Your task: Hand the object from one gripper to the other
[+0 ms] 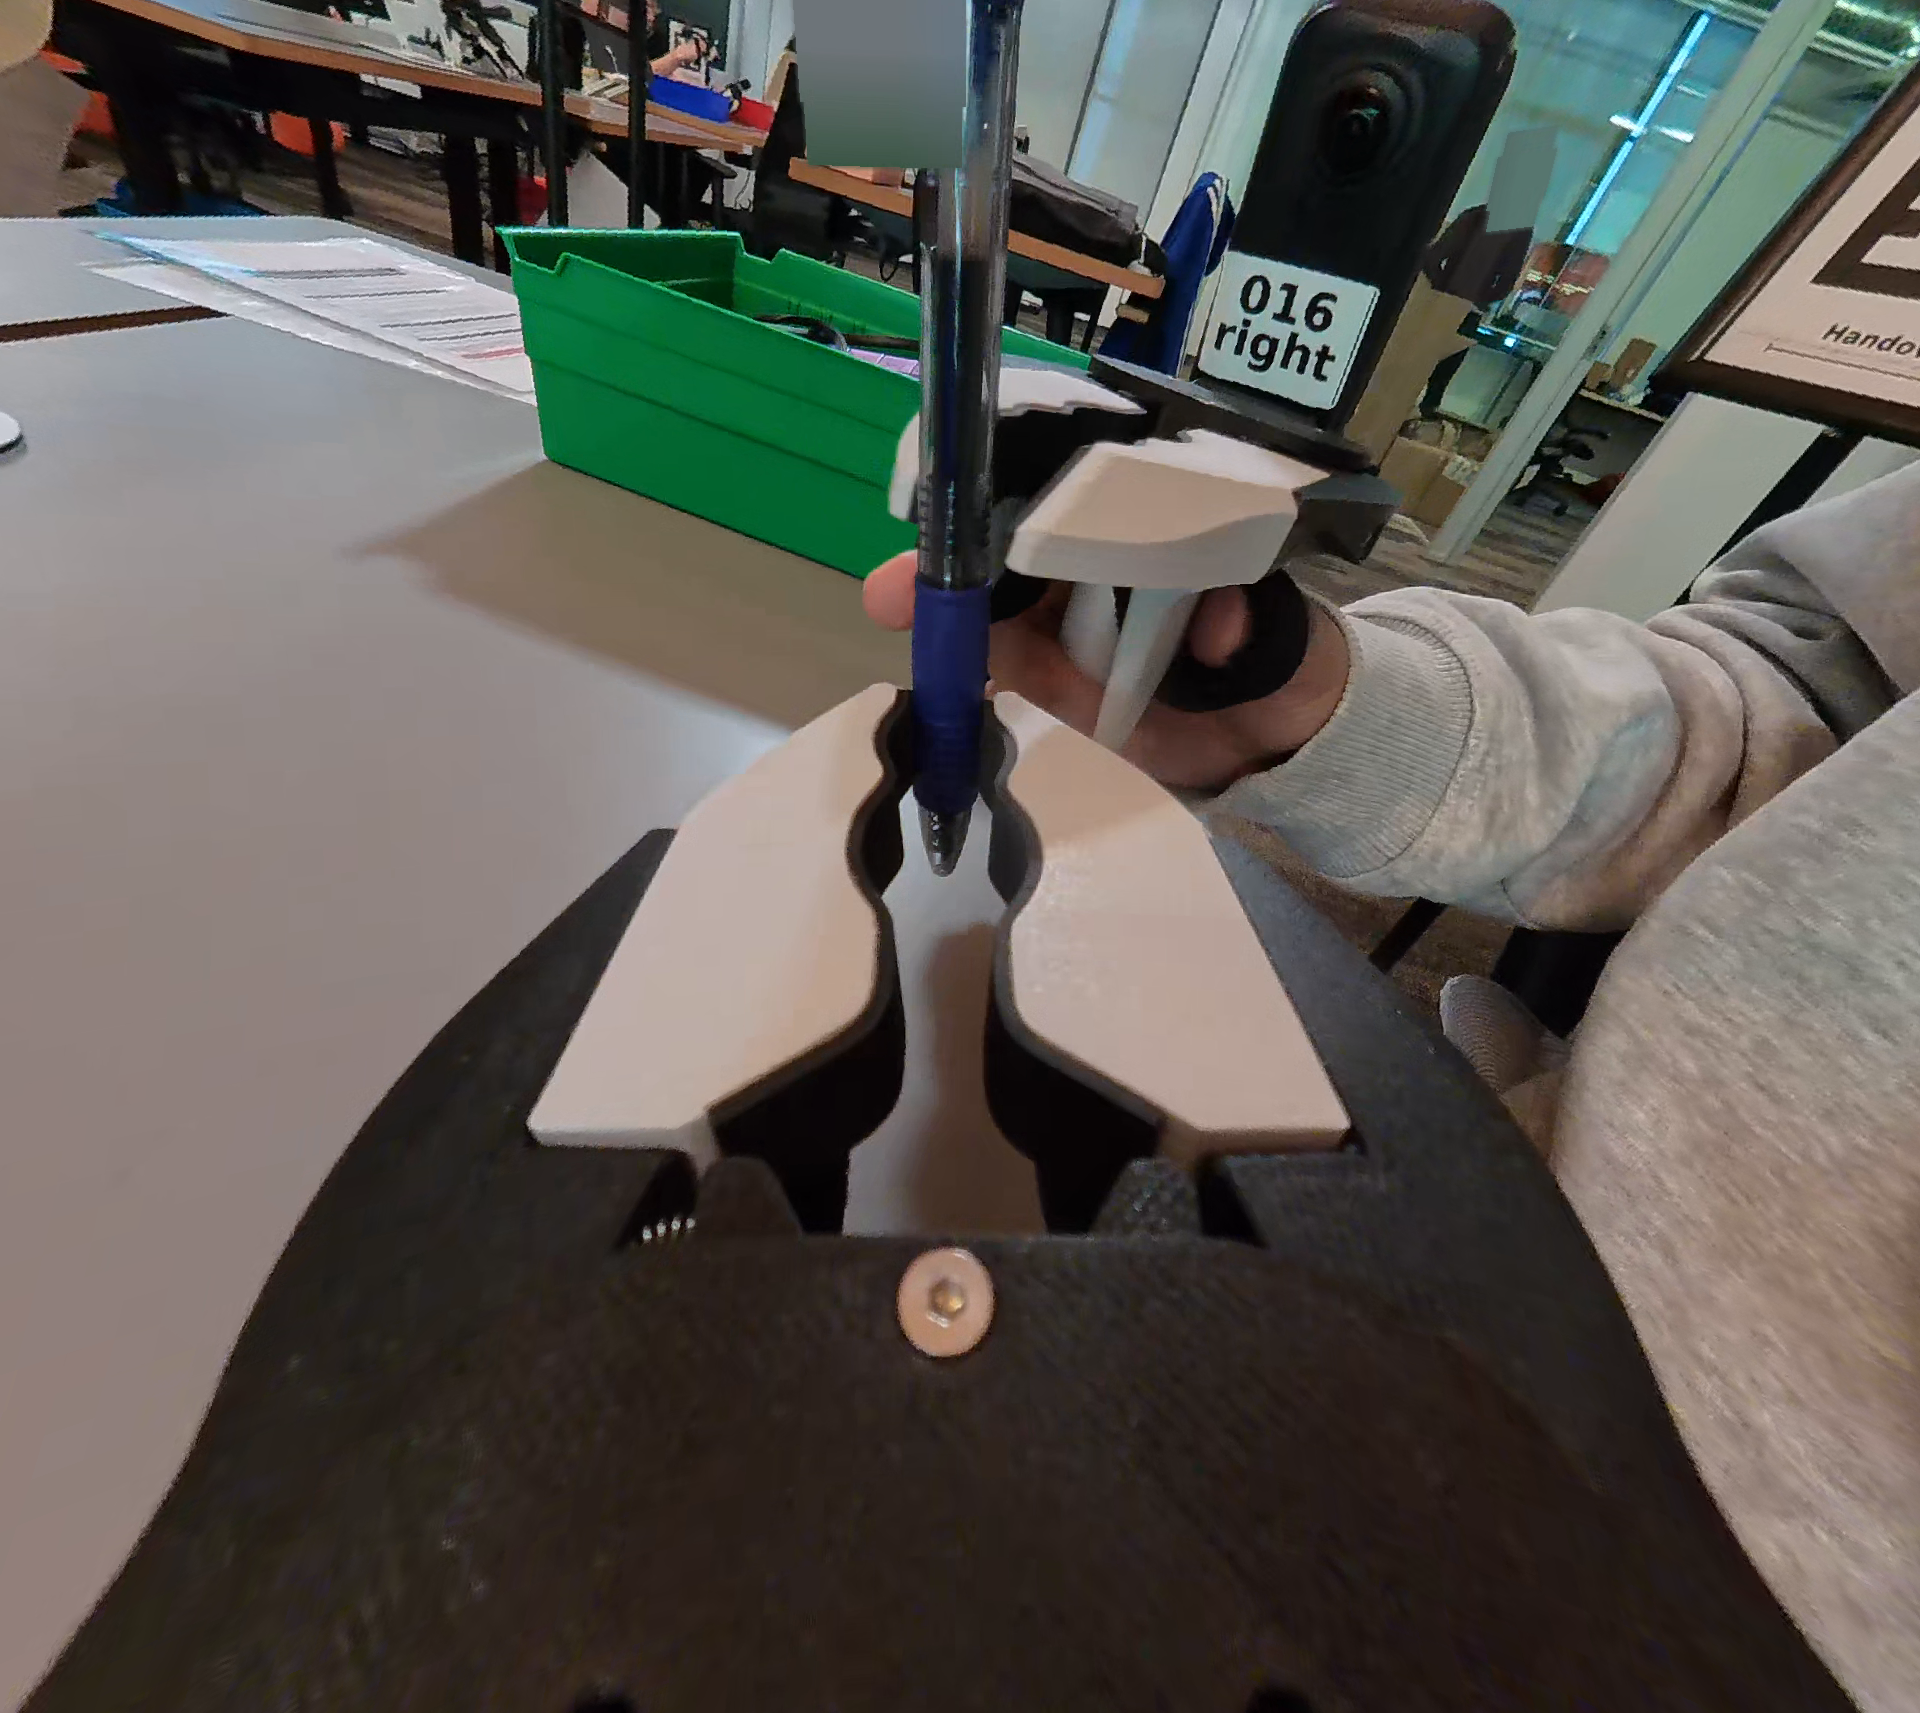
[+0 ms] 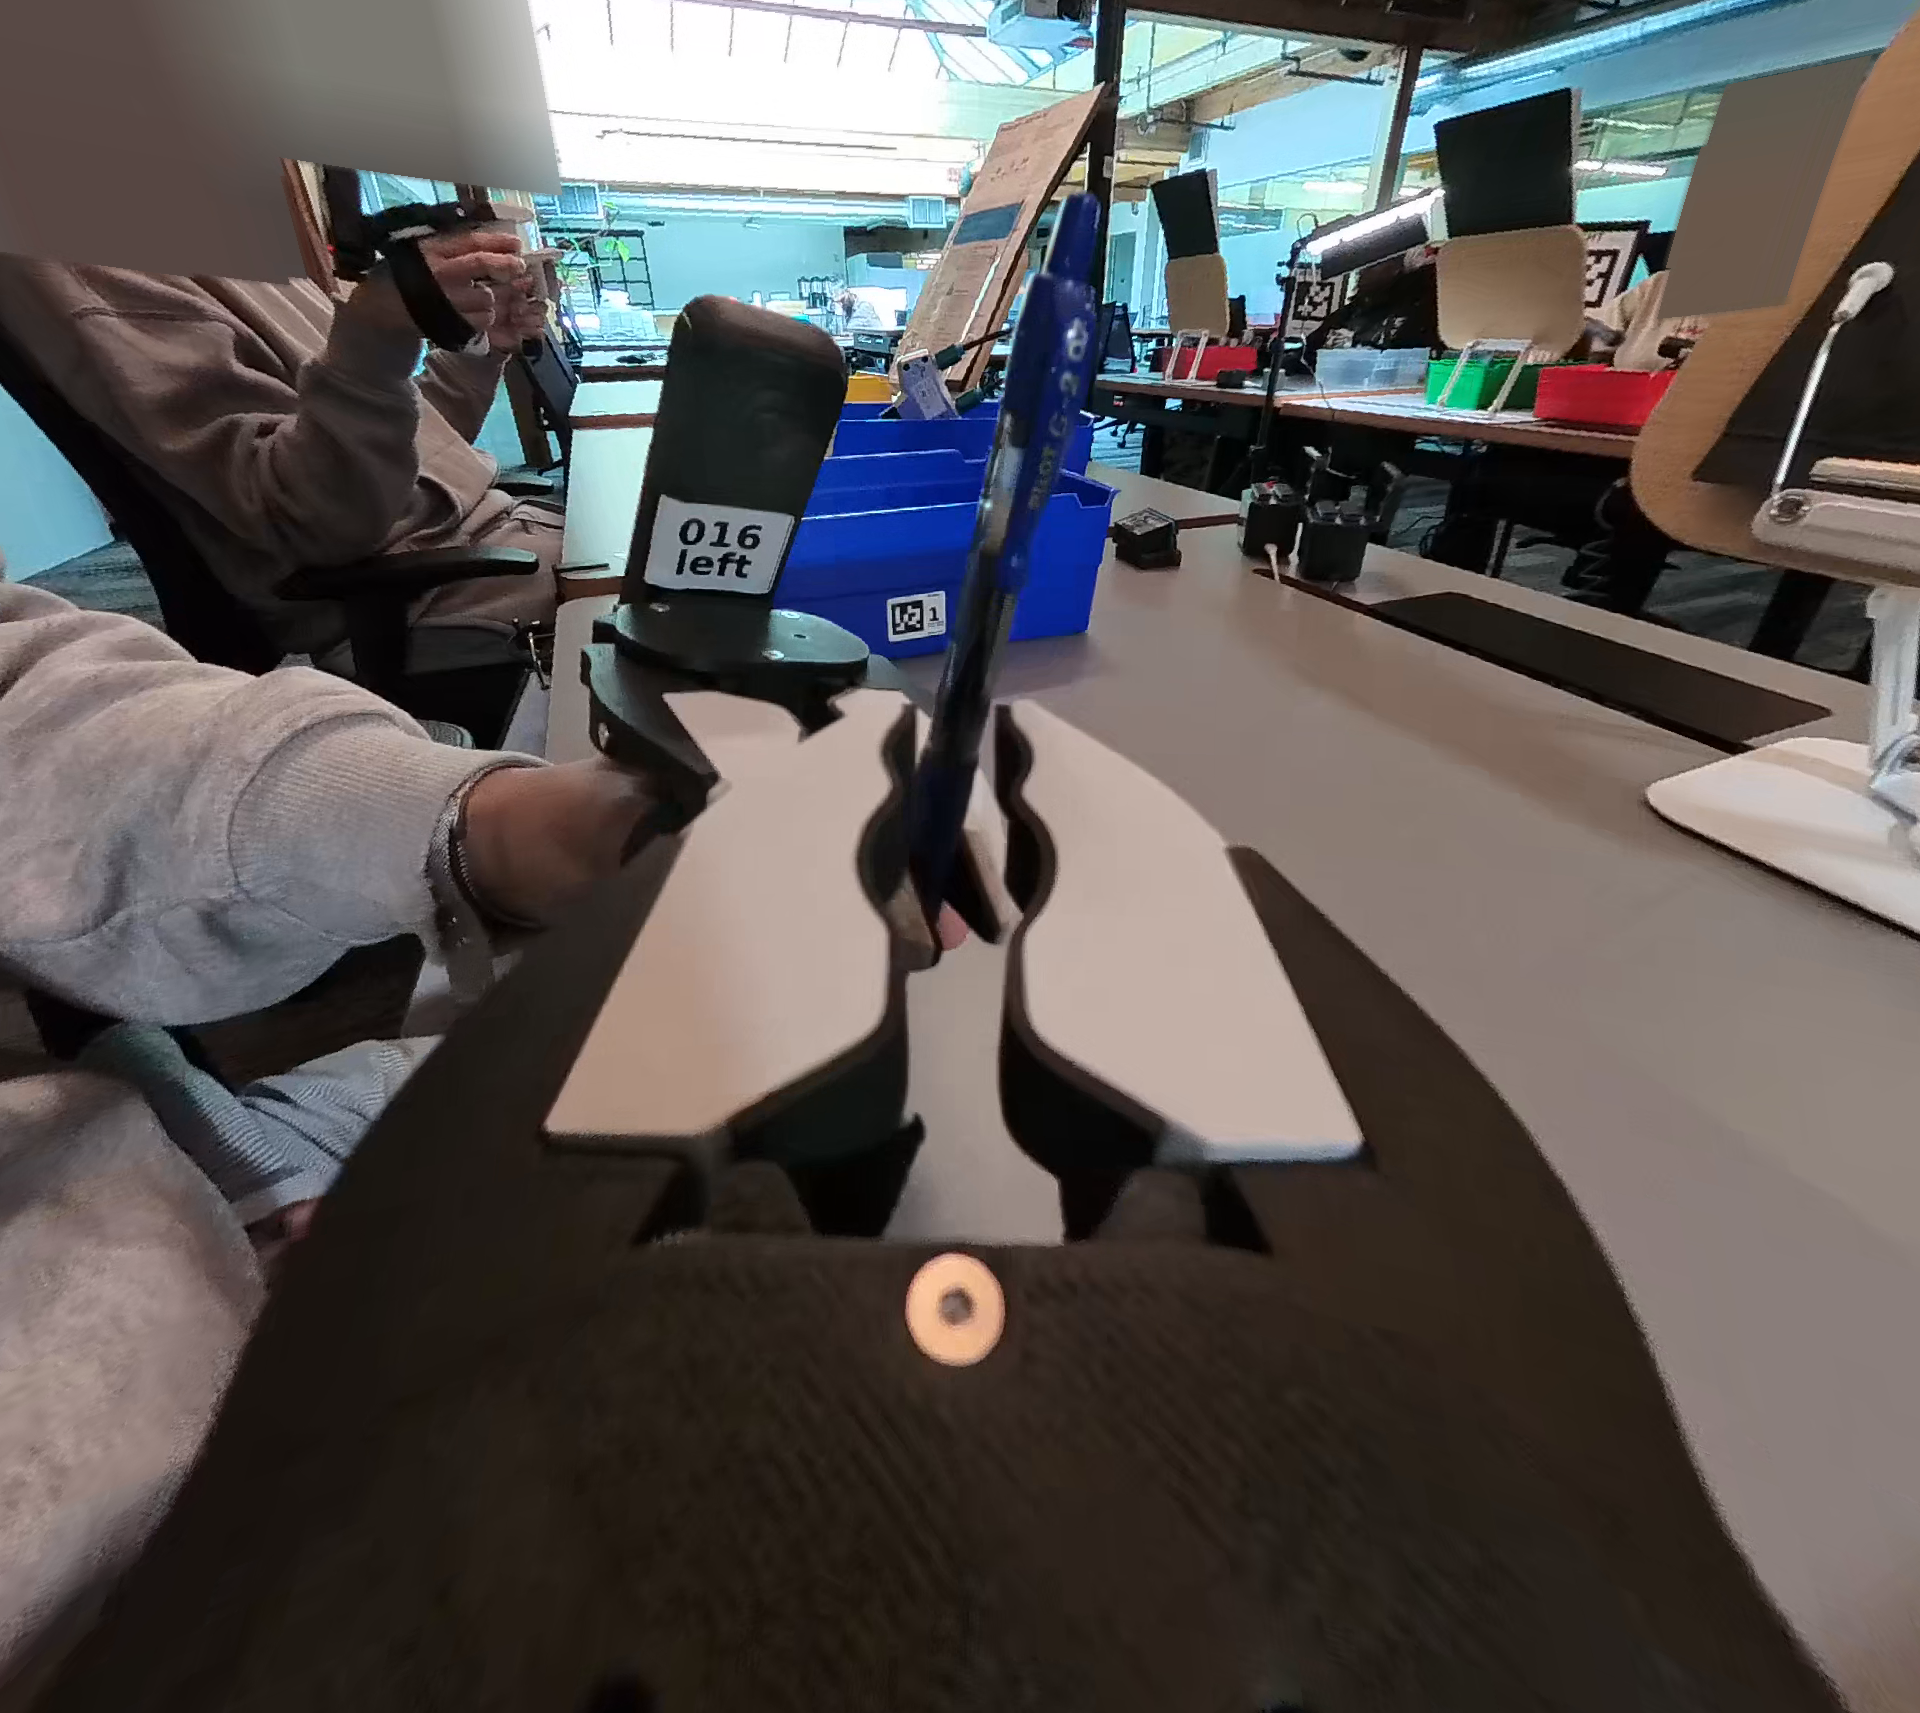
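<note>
1. One pen (image 1: 956,375) is the thing we are handing over: a clear barrel with dark ink inside, a blue rubber grip near the tip, and a blue upper end with a clip.
2. We hold it nearly upright above the grey table (image 1: 312,624).
3. Our left gripper (image 1: 943,754) is narrowed onto the blue grip section, its white fingers (image 1: 769,915) pressing both sides, the metal tip poking out below.
4. Our right gripper (image 2: 951,790) is also closed down around the barrel higher up; in the left wrist view its fingers sit on either side of the clear part.
5. The pen's top runs out of the left wrist view.
6. A green bin (image 1: 707,375) stands behind; its contents are hard to make out.
7. From the right wrist view, blue bins (image 2: 935,541) sit behind the pen, partly hidden.
</note>
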Tool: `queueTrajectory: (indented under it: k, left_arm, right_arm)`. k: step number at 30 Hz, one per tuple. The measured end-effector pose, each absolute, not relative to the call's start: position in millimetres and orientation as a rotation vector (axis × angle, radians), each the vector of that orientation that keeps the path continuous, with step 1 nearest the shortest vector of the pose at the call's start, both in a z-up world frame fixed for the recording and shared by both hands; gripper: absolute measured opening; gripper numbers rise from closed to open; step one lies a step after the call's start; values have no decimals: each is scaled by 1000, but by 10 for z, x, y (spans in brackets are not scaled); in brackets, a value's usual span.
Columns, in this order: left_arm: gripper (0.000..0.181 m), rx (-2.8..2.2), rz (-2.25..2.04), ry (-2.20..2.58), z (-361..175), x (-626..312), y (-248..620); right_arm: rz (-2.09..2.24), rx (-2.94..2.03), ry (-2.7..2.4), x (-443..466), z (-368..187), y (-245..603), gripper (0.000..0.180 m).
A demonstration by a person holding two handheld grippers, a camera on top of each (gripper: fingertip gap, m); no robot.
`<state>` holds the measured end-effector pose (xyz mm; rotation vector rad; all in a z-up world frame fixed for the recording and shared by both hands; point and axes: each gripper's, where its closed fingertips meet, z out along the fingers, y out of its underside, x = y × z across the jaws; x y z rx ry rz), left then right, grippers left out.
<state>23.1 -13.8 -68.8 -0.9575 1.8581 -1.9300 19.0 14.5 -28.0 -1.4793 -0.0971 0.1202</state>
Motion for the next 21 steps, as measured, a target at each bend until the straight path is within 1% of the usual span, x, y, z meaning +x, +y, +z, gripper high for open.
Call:
queueTrajectory:
  k: [2, 8, 9, 15, 16, 21]
  left_arm:
    - [12, -950, -1927, 1857, -679, 227, -145]
    - [12, -907, -1877, 1876, -672, 218, -196]
    - [12, -906, -1868, 1877, -677, 219, -199]
    - [13, -930, -1915, 1854, -646, 215, -173]
    - [14, -937, -1914, 1844, -644, 223, -152]
    - [34, -981, -2009, 1701, -459, 252, 31]
  right_arm:
    - [121, -1474, -95, 185, -273, 141, 11]
    - [190, -1493, -89, 146, -316, 150, 14]
    - [206, -1499, -83, 137, -317, 148, 12]
    - [240, -1511, -22, 162, -303, 150, 11]
    - [231, -1515, -13, 189, -310, 148, 11]
    - [225, -1529, 50, 323, -357, 122, 11]
